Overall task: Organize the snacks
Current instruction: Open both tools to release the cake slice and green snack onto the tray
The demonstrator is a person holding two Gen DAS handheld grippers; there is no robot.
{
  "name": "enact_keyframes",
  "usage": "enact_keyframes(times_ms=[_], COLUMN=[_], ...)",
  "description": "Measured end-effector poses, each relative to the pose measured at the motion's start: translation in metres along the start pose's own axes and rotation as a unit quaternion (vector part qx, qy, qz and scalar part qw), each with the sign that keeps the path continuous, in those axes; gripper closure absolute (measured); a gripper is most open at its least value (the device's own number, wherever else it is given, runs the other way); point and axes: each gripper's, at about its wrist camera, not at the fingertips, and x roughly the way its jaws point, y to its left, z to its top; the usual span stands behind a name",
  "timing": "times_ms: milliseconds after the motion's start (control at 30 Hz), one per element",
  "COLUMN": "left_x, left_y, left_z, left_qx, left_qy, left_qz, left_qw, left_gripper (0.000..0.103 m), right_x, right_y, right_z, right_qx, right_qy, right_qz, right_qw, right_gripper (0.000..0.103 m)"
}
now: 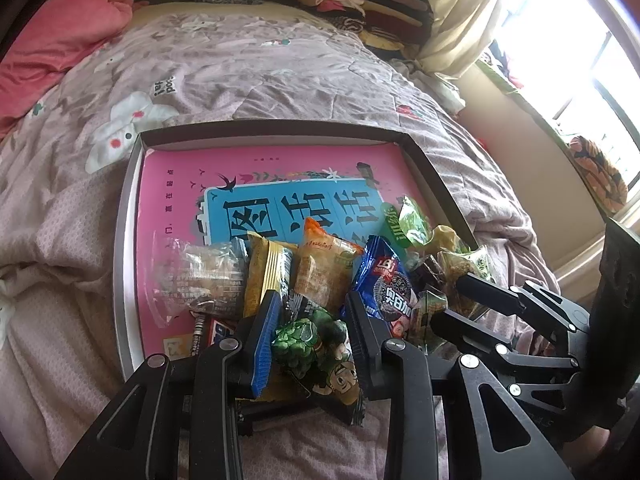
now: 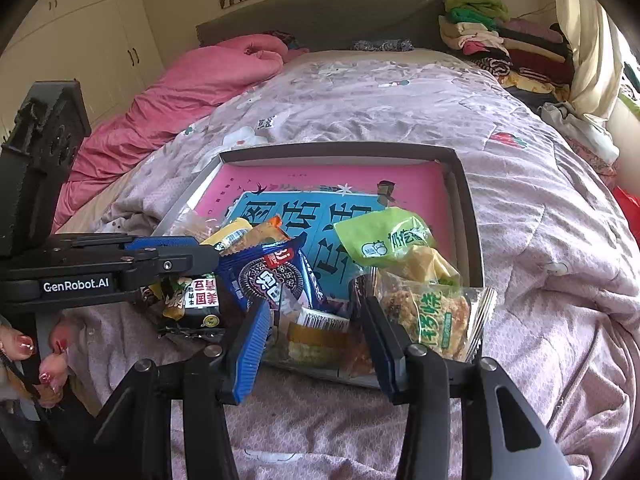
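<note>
Snacks lie in a loose heap along the near edge of the shallow box [image 1: 128, 216] on the bed [image 1: 280, 68], over the pink picture book [image 1: 172, 184] that lines its floor. From left to right in the left wrist view: a clear-wrapped cake [image 1: 204, 276], a yellow packet [image 1: 266, 270], an orange packet [image 1: 324, 268], a blue cookie packet [image 1: 380, 276], then green packets [image 1: 408, 220] at the far right.

Judging by the layout, the step in hand is sorting this heap into rows. Doing it well means taking one packet at a time, gripping it by its body rather than its crimped end, and lifting clear before moving so neighbours are not dragged.

The left gripper [image 1: 310, 340] has its fingers [image 1: 262, 344] drawn in to a narrow gap, pinching a green cartoon-printed packet [image 1: 316, 344] at the near rim of the box.

The right gripper [image 2: 316, 340] hovers over the near right part of the heap; its jaws are opening, with a barcode-labelled packet [image 2: 320, 328] lying between the fingers [image 2: 250, 348]. Whether the pads press on it I cannot tell. A clear pack with green print [image 2: 436, 320] sits just beside the right finger.
</note>
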Motion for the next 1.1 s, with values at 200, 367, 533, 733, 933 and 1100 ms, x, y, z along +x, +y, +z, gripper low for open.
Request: enact_keyframes(times_ms=[200, 367, 533, 733, 933, 1100], left_x=[-0.002, -0.003, -0.005, -0.008, -0.010, -0.016], left_y=[0.001, 0.000, 0.002, 0.003, 0.002, -0.001], left_z=[-0.001, -0.001, -0.001, -0.002, -0.002, -0.001], left_qx=[-0.001, 0.000, -0.002, -0.007, -0.004, -0.001], left_qy=[0.000, -0.001, -0.001, -0.004, -0.005, -0.014], left_qz=[0.003, 0.007, 0.011, 0.016, 0.019, 0.023], left_qw=[1.0000, 1.0000, 0.9999, 0.9998, 0.9998, 0.9996], left_gripper=[0.061, 0.053, 0.048, 0.035, 0.029, 0.026], right_x=[-0.006, -0.010, -0.012, -0.015, -0.017, -0.020], right_y=[-0.001, -0.001, -0.001, -0.003, -0.004, -0.005], right_z=[-0.001, -0.001, 0.000, 0.001, 0.001, 0.002], right_qx=[0.003, 0.005, 0.006, 0.008, 0.010, 0.010], right_qy=[-0.006, -0.009, -0.012, -0.015, -0.017, -0.021], right_qz=[-0.003, -0.003, -0.006, -0.010, -0.012, -0.015], right_qw=[1.000, 1.000, 1.000, 1.000, 1.000, 1.000], right_gripper=[0.055, 0.051, 0.051, 0.047, 0.045, 0.043])
